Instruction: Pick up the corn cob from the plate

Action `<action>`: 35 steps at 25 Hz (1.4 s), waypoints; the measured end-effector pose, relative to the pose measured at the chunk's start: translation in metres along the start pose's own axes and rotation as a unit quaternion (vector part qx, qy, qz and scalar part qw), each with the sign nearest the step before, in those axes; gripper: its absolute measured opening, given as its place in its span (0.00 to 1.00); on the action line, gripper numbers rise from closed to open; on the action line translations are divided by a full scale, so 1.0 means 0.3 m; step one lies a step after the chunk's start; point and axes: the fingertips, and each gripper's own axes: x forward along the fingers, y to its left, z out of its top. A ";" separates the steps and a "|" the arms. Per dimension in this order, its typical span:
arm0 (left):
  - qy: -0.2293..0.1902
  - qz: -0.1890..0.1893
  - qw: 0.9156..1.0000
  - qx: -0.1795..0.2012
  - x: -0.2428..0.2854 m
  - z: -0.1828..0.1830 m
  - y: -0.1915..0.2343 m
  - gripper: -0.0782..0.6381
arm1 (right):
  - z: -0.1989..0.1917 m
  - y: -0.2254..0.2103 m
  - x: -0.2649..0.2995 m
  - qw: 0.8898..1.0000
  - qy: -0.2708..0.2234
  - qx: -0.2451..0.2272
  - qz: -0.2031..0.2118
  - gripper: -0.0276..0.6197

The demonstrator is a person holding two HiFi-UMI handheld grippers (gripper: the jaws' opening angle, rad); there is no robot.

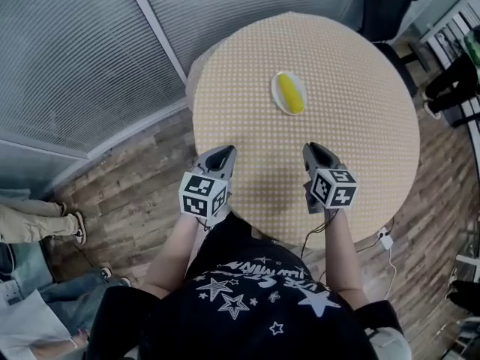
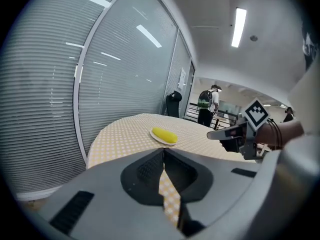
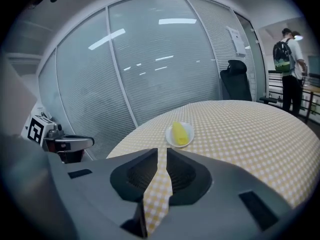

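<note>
A yellow corn cob (image 1: pixel 290 94) lies on a small white plate (image 1: pixel 277 96) near the middle of a round table (image 1: pixel 360 133) with a yellow checked cloth. Both grippers hover over the table's near edge, well short of the plate. My left gripper (image 1: pixel 225 151) points at the plate from the near left, and my right gripper (image 1: pixel 311 148) from the near right. In the left gripper view the jaw tips (image 2: pixel 163 150) meet with nothing between them, and the corn cob (image 2: pixel 164 135) lies ahead. In the right gripper view the jaws (image 3: pixel 162 150) are shut and empty, with the corn cob (image 3: pixel 179 133) straight ahead.
A curved glass wall with blinds (image 1: pixel 90 58) runs along the table's left and far side. A dark office chair (image 1: pixel 386 2) stands behind the table. A person with a backpack (image 3: pixel 287 59) stands far off. Other people's legs (image 1: pixel 37 223) show at the left. A cable with a plug (image 1: pixel 385 238) hangs off the table's near right.
</note>
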 end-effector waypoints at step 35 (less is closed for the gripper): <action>0.049 -0.090 0.995 -0.017 0.521 0.145 0.323 0.12 | 0.160 -0.230 0.759 0.956 0.277 -0.085 -0.046 0.47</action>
